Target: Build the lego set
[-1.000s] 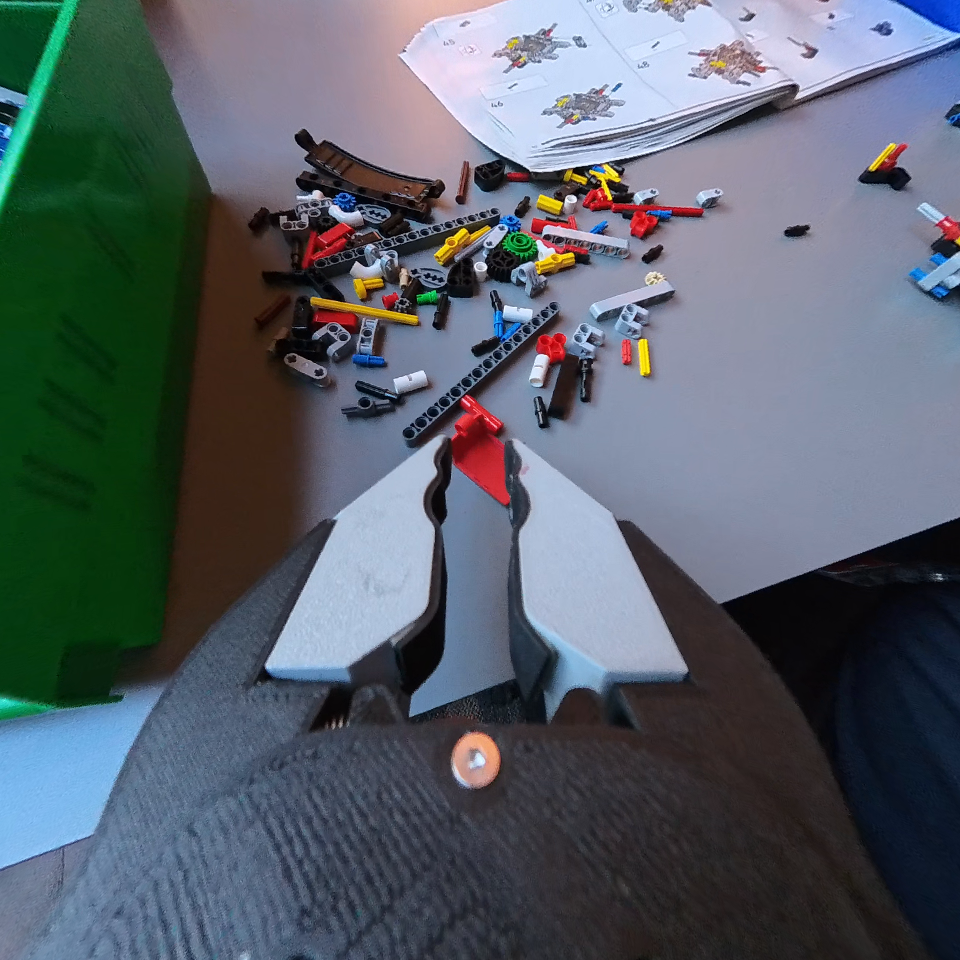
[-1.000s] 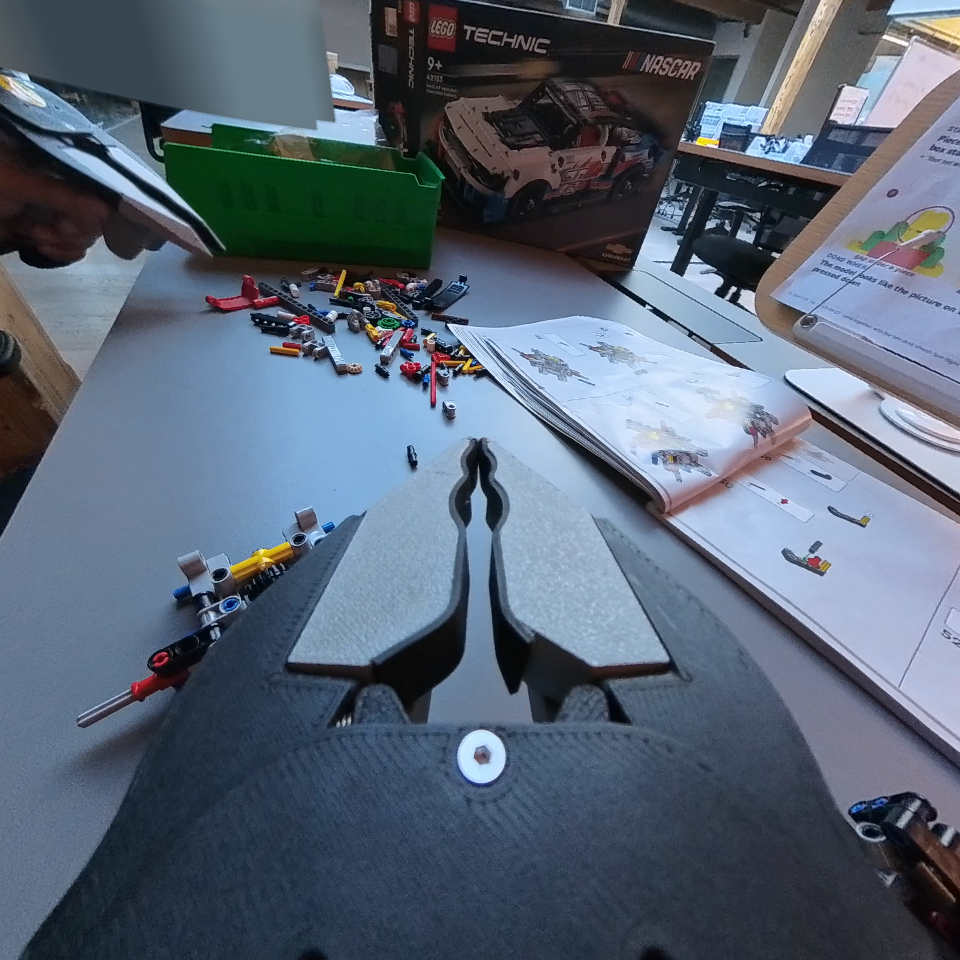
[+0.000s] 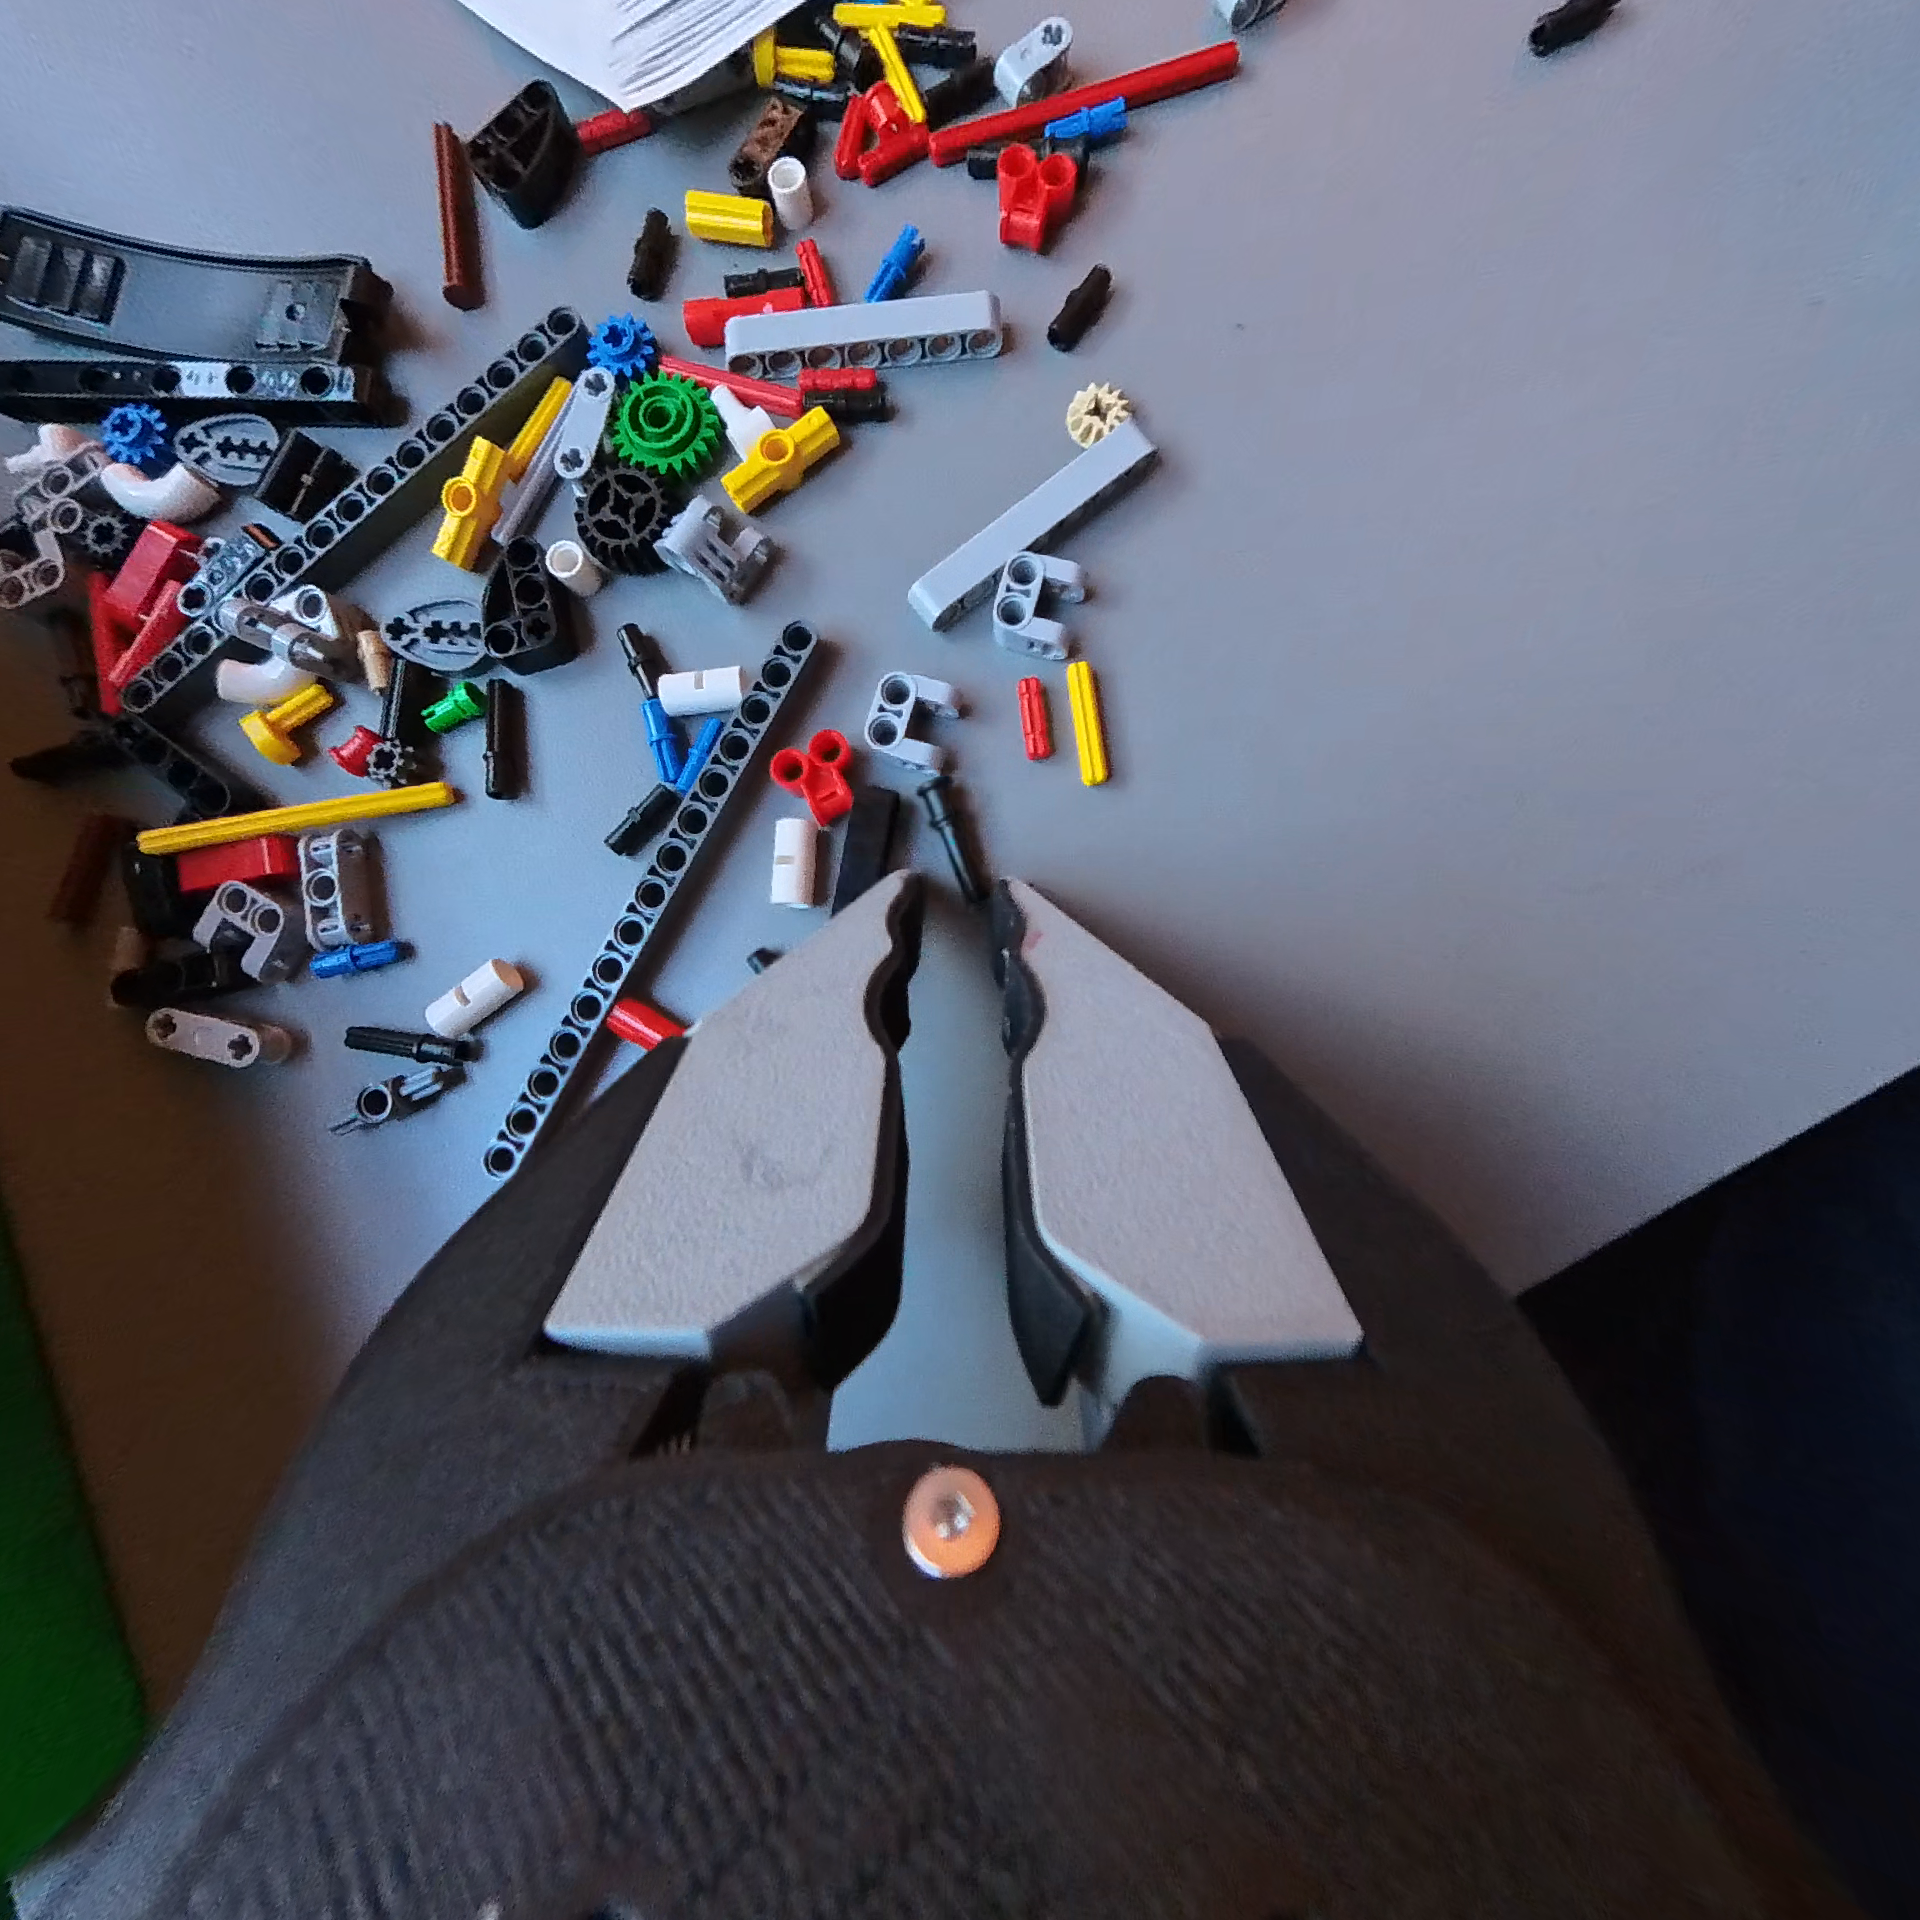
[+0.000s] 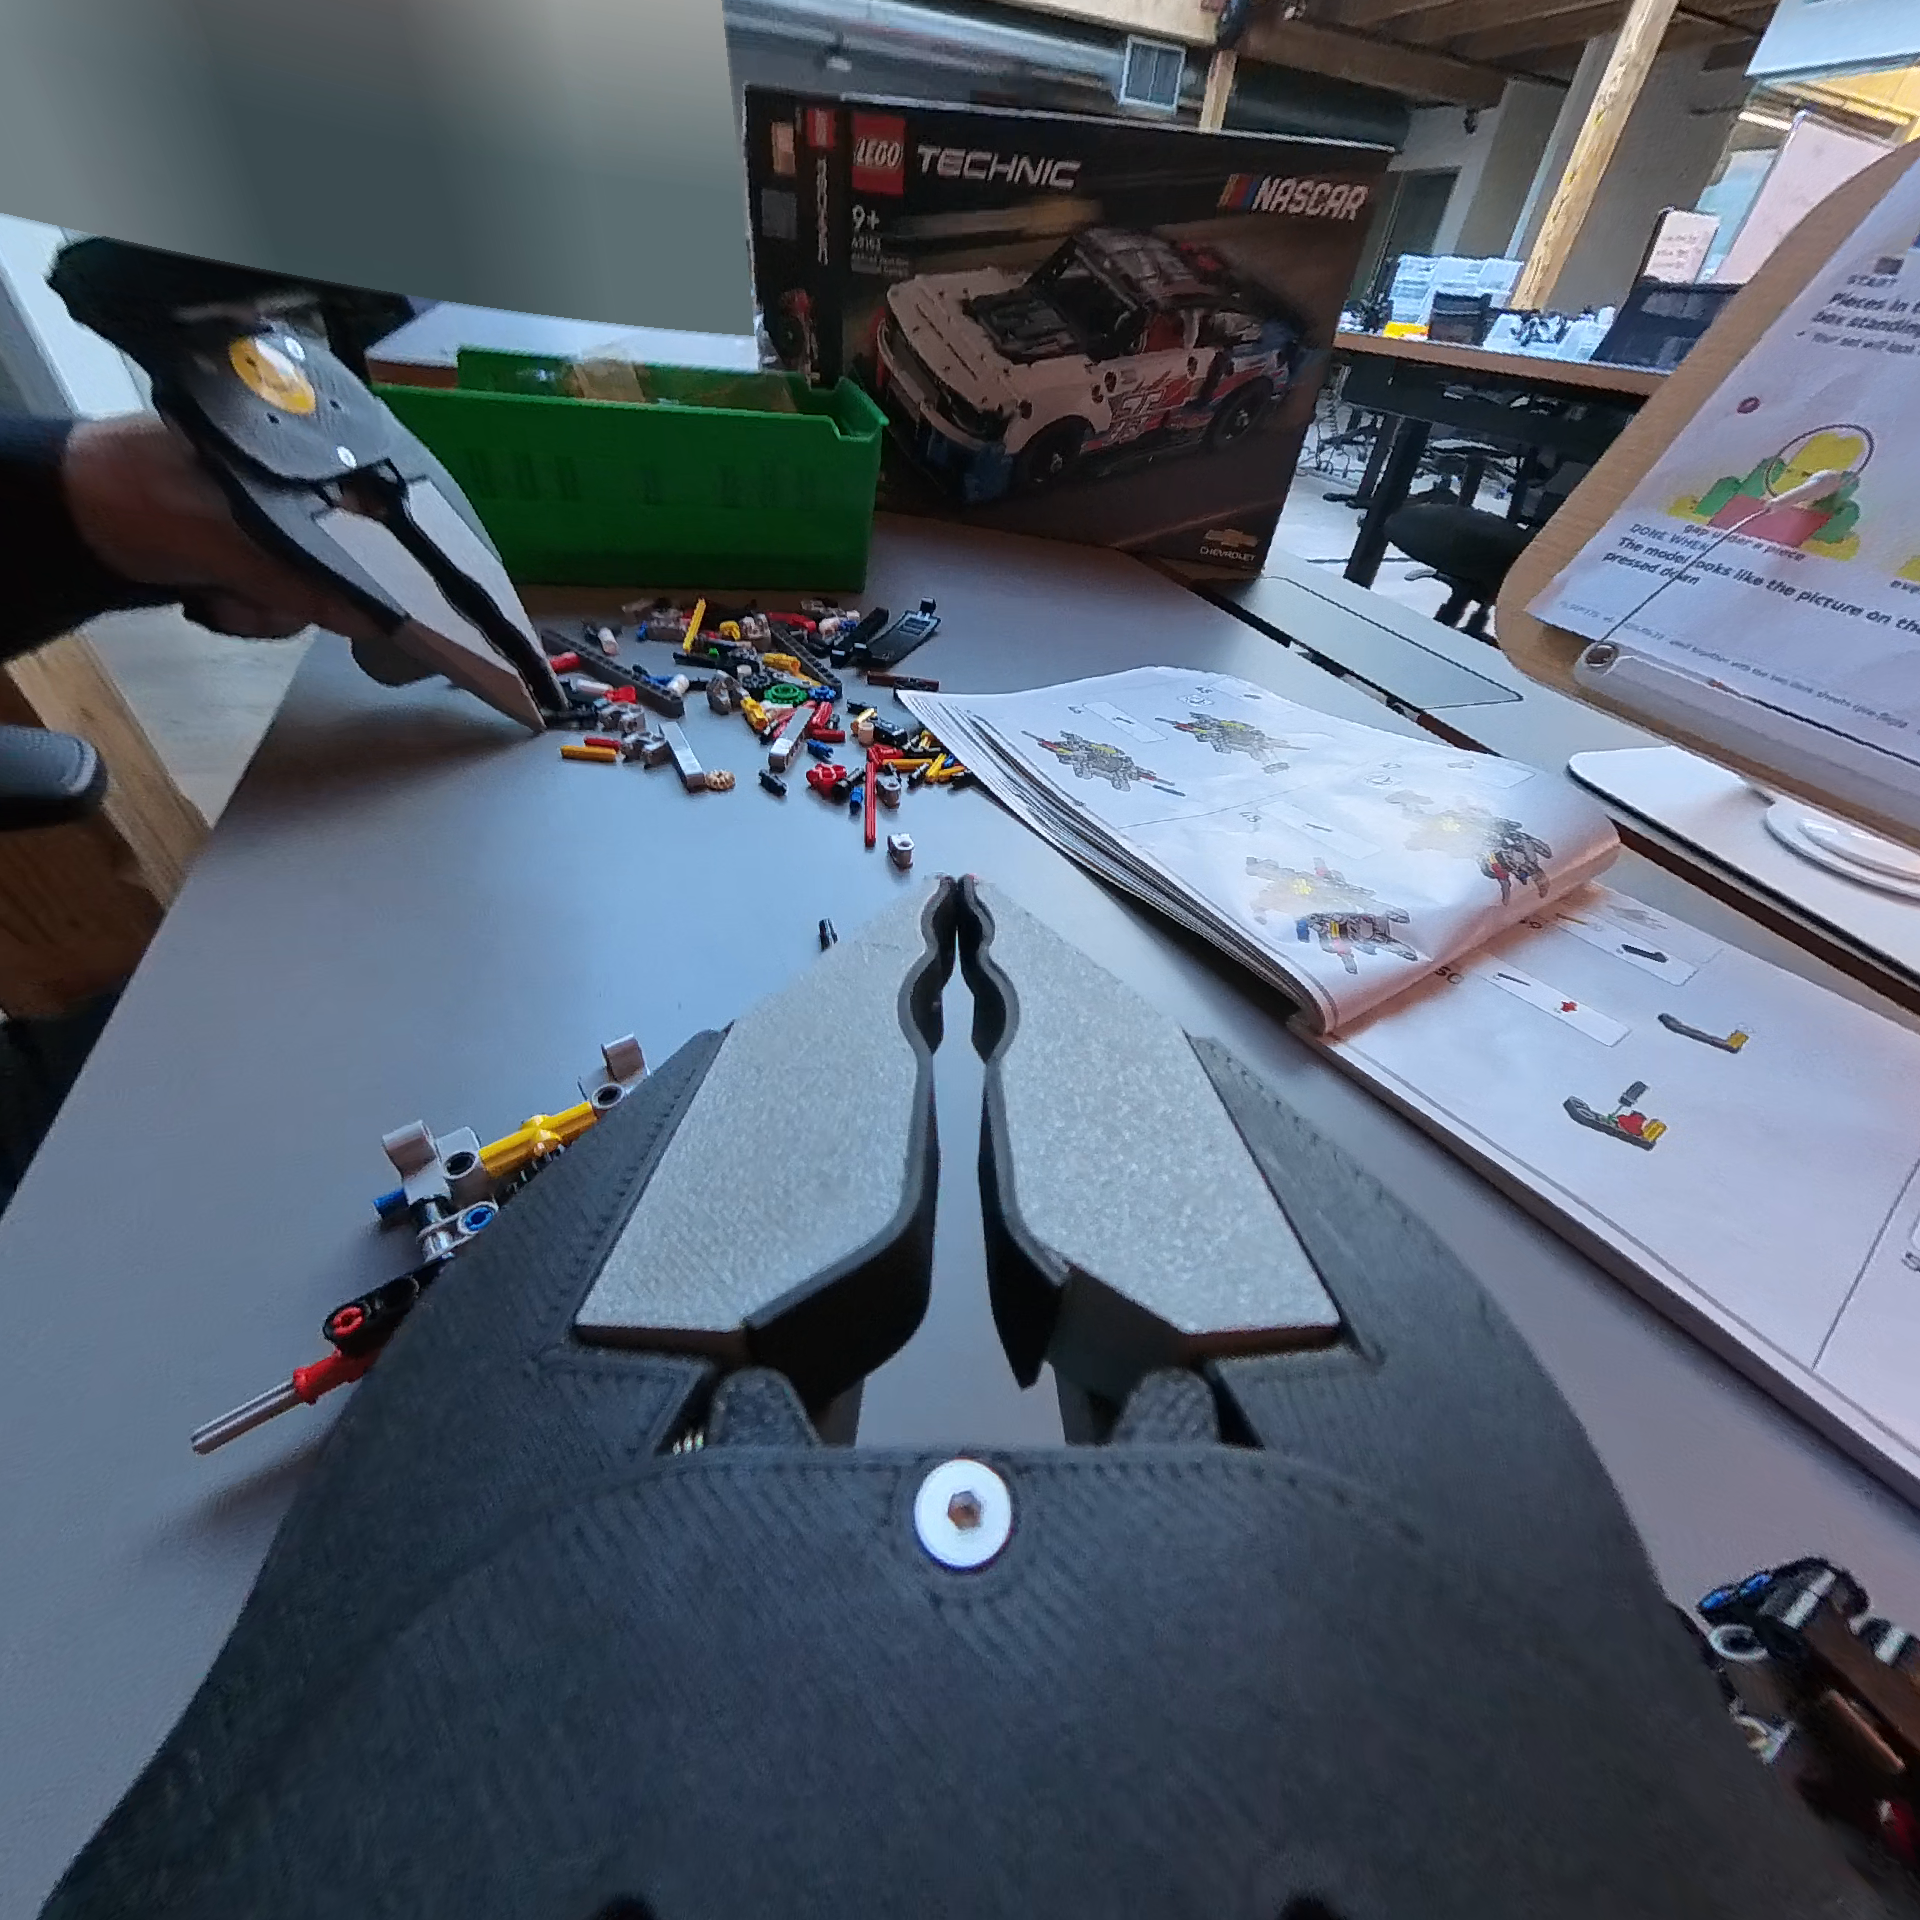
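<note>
My left gripper (image 3: pixel 956 904) is low over the grey table (image 3: pixel 1455 623), at the near edge of a pile of small building-toy parts (image 3: pixel 623 468). Its jaws stand slightly apart with bare table showing between them, so it is open and holds nothing. A black pin (image 3: pixel 951 831) lies just ahead, its near end at the right fingertip (image 3: pixel 1006 914). A black flat piece (image 3: pixel 868 842) and a white tube (image 3: pixel 795 860) lie by the left fingertip. The right wrist view shows this gripper (image 4: pixel 540 717) tilted down into the pile (image 4: pixel 769 696). My right gripper (image 4: pixel 956 883) is shut with nothing between its pads.
A small part-built assembly (image 4: pixel 488 1153) lies left of my right gripper, and another (image 4: pixel 1829 1683) at the lower right. An open instruction booklet (image 4: pixel 1299 831) lies to the right. A green bin (image 4: pixel 644 488) and the set's box (image 4: pixel 1060 332) stand behind the pile. A board with a sheet (image 4: pixel 1766 468) stands far right. About 30 centimetres separates my left fingertips from my right.
My left gripper has dropped down and moved forward to the pile, and its jaws have narrowed. The red piece seen ahead of its tips now lies beside its left finger. The right gripper has not moved.
</note>
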